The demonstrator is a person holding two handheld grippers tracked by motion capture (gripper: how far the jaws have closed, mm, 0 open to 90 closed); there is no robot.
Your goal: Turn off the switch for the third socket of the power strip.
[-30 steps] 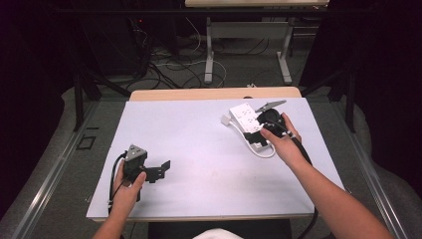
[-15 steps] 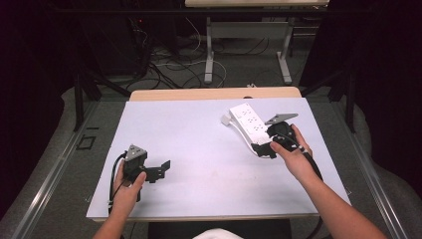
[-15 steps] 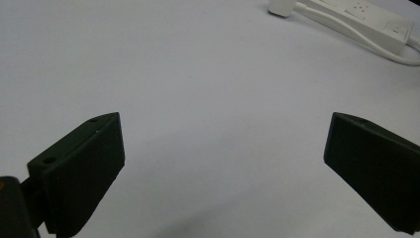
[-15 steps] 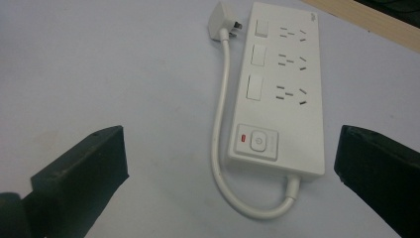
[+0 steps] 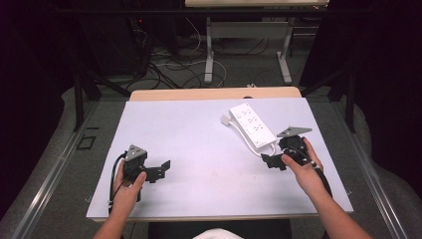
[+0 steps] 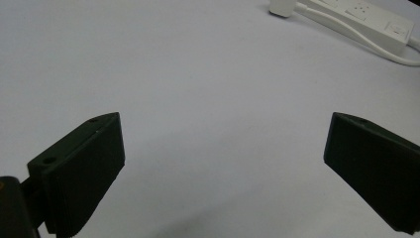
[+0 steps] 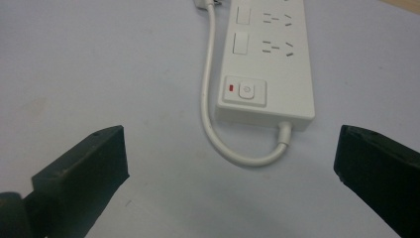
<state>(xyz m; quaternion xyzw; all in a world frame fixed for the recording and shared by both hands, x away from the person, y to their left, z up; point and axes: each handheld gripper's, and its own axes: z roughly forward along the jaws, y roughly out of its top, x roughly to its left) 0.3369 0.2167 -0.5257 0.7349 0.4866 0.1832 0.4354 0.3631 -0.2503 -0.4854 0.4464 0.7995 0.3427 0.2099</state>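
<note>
Jaws wide apart, empty, near power strip (image 7: 270, 59)

Power strip (image 5: 251, 125) on table (image 5: 199, 129), far right, beyond right gripper (image 5: 272, 161)

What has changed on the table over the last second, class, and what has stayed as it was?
The right tongs have let go of the white power strip and drawn back toward the person, now open and apart from it. The strip lies flat with its cord looped beside it. The left tongs stayed open at the near left.
</note>
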